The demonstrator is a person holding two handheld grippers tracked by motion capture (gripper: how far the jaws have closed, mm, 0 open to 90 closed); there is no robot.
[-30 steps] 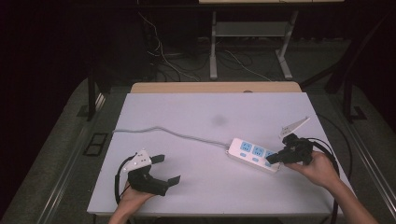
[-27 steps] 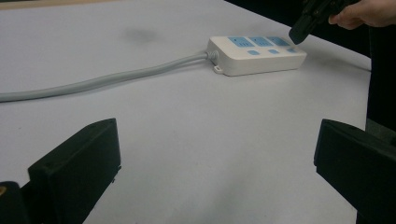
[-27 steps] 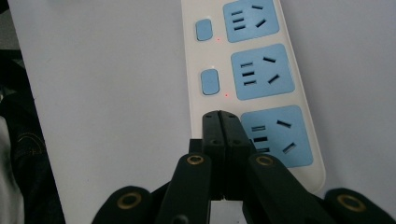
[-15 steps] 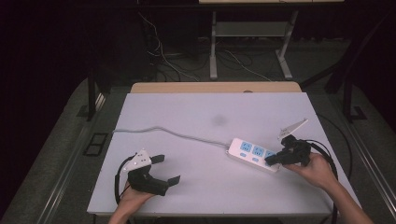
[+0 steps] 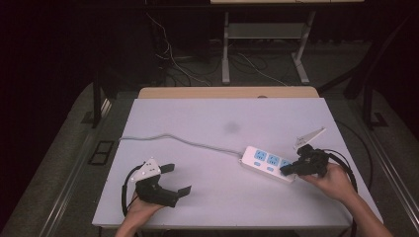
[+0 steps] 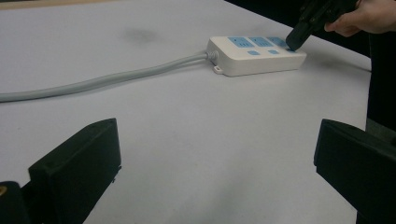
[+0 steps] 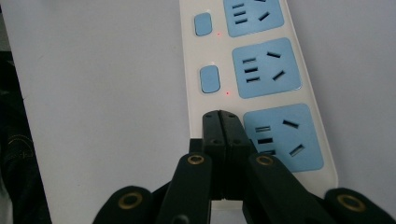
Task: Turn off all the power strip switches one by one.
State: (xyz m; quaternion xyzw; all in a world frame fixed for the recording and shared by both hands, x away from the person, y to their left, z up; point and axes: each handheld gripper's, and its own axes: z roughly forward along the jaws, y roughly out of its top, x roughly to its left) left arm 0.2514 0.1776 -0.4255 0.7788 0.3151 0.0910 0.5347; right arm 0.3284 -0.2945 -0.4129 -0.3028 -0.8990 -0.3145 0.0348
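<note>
From above, the white power strip point(image 5: 271, 163) lies at the frame's lower right, and the right gripper point(image 5: 289, 170) presses its tip on the strip's near end. The left gripper point(image 5: 177, 178) rests at lower left, jaws spread wide and empty. Left gripper view: the strip sits upper right, its grey cord point(image 6: 98, 83) trailing left. Right gripper view: jaws clenched together, tip down on the strip by the lowest switch position.

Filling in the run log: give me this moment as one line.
right gripper: jaws shut, tip pressing switch spot on power strip end | left gripper: jaws open, holding nothing, over table | strip cord trails left
</note>
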